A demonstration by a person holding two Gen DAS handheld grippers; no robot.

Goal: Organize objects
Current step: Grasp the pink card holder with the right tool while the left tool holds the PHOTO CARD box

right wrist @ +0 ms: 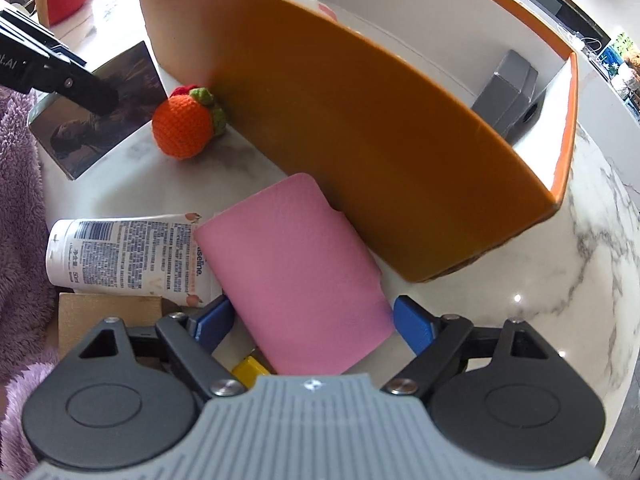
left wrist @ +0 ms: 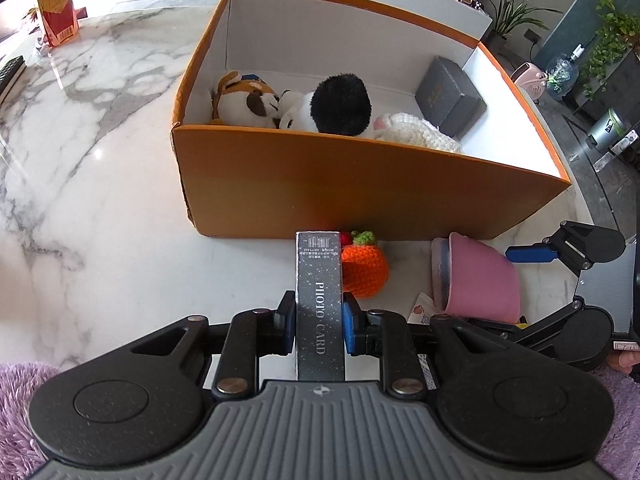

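My left gripper (left wrist: 318, 322) is shut on a dark grey photo card box (left wrist: 319, 280), held upright in front of the orange box (left wrist: 360, 196). The orange box holds plush toys (left wrist: 292, 106) and a grey box (left wrist: 450, 96). A crocheted orange fruit (left wrist: 366, 268) lies by the box wall, also in the right wrist view (right wrist: 184, 126). My right gripper (right wrist: 310, 324) is open, its fingers either side of a pink case (right wrist: 296, 272) that lies against the orange box (right wrist: 360, 140). The photo card box (right wrist: 100, 108) and left gripper show at upper left.
A white lotion tube (right wrist: 128, 256) lies left of the pink case, with a wooden block (right wrist: 108, 312) and a small yellow item (right wrist: 248, 370) beneath. A red and yellow carton (left wrist: 56, 8) stands far left on the marble table (left wrist: 100, 160). Purple fleece sleeves are at the frame edges.
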